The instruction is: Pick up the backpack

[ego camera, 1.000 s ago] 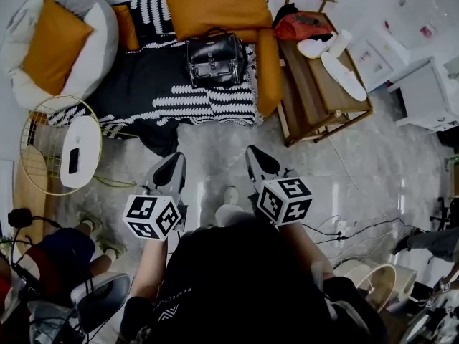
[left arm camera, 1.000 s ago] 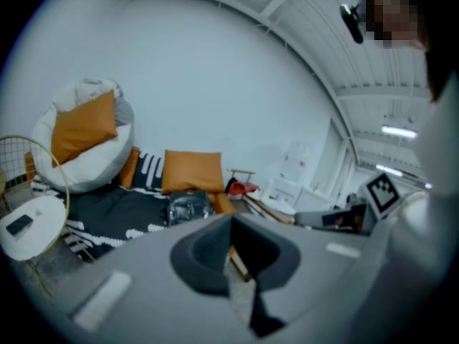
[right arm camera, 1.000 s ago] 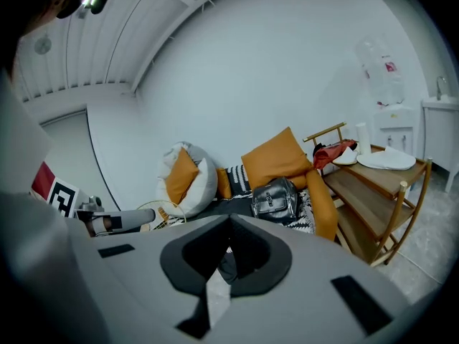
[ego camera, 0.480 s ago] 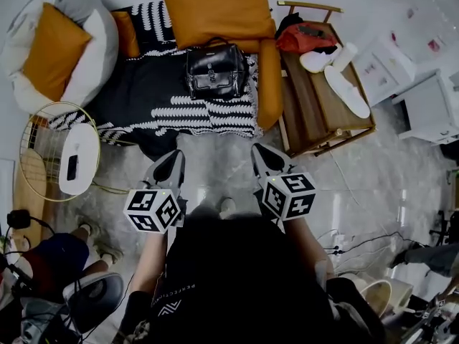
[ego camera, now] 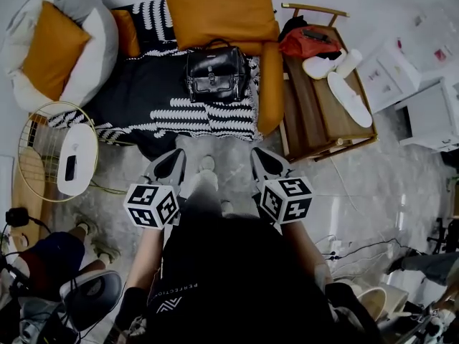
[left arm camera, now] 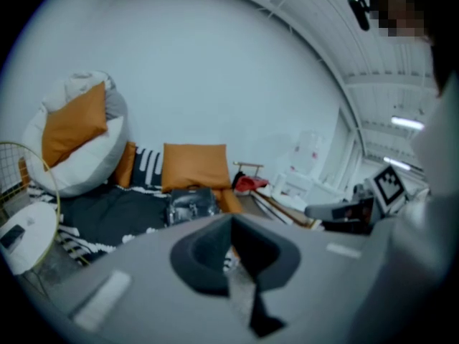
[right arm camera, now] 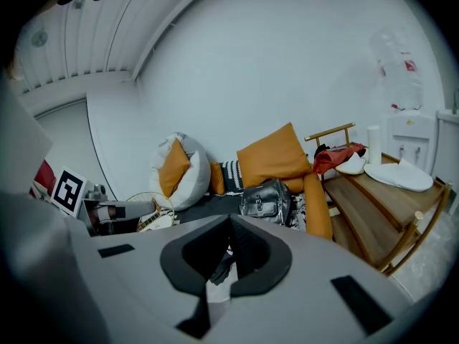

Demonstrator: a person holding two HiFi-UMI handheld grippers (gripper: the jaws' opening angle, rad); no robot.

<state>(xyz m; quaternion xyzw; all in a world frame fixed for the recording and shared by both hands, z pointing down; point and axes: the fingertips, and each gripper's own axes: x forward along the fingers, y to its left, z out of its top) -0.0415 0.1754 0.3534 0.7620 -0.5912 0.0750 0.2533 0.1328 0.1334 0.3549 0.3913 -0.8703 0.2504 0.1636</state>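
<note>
**Head view:** the black backpack [ego camera: 216, 72] sits on a black-and-white striped blanket [ego camera: 204, 115], with a large orange cushion [ego camera: 219, 6] just behind it. The left gripper [ego camera: 174, 158] hangs over the floor well short of the backpack, towards its near left. The right gripper [ego camera: 259, 153] is just as far off, towards its near right. Neither touches the backpack.

**Left gripper view:** the jaws are pressed together with nothing between them. The backpack [left arm camera: 190, 205] stands beyond the tips and a little to their left, well apart.

**Right gripper view:** these jaws also meet and are empty. The backpack [right arm camera: 267, 201] stands beyond the tips and slightly to their right, well apart. A wooden bench [right arm camera: 373, 221] is on the backpack's right.
</note>
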